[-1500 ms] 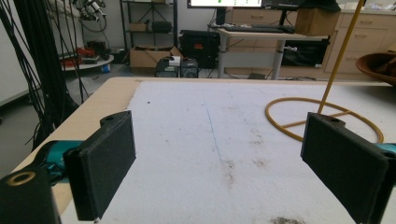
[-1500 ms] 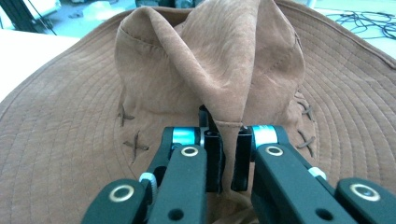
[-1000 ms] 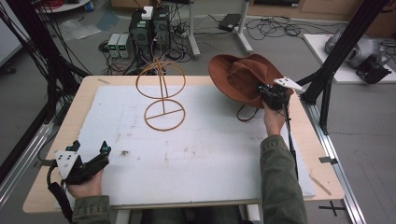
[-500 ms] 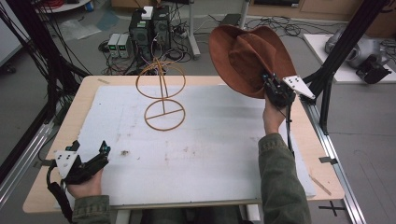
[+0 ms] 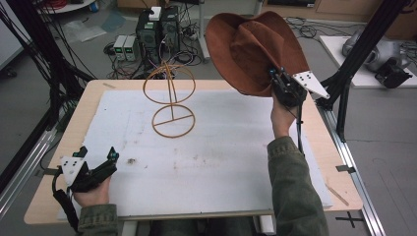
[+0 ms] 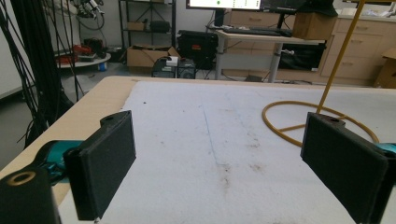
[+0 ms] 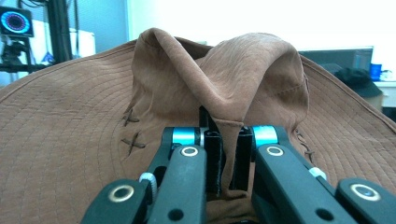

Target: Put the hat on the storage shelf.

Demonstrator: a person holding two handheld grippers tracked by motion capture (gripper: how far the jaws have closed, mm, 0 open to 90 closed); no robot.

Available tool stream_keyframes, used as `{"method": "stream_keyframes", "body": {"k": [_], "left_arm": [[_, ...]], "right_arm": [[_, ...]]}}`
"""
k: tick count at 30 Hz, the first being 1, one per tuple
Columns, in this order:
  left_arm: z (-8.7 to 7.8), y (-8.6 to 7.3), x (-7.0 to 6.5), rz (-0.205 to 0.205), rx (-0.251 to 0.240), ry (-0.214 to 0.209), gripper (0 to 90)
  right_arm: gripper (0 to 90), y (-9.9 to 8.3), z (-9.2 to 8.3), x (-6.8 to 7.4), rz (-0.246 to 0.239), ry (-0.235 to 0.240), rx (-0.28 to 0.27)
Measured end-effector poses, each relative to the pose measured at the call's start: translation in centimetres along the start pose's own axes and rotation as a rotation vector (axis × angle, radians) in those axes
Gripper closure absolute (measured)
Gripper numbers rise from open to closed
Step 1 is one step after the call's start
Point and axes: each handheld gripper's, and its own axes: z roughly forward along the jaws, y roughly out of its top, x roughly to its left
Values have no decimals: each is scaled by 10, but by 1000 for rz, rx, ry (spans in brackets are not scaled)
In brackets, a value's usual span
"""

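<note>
A brown wide-brimmed hat (image 5: 251,46) hangs in the air above the table's far right corner, its top facing the camera. My right gripper (image 5: 276,77) is shut on a pinched fold of the hat's crown (image 7: 233,100); both jaws press the cloth between them. A golden wire hat stand (image 5: 170,96) with a round base stands upright on the white mat, left of the hat and apart from it; its base ring (image 6: 299,126) lies ahead of my left gripper. My left gripper (image 5: 97,153) rests open at the table's near left corner, nothing between its pads (image 6: 100,161).
A white mat (image 5: 216,157) covers most of the wooden table (image 5: 88,105). Black frame posts (image 5: 361,49) rise at the far right and far left. Boxes, cables and equipment lie on the floor beyond the far edge.
My right gripper has lifted the hat off the table and carried it up and slightly left, tilting its top toward the camera. The left gripper has stayed where it was.
</note>
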Motion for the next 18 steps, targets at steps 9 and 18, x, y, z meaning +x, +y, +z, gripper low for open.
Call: {"method": "stream_keyframes", "body": {"k": [9,18], "left_arm": [[0,0,2,-19,-7,-3,105],[-1,0,5,-19,-2,-11,105]], "right_arm": [[876,5,24,52,-9,106,2],[876,6,43,109,-19,245,8]]}}
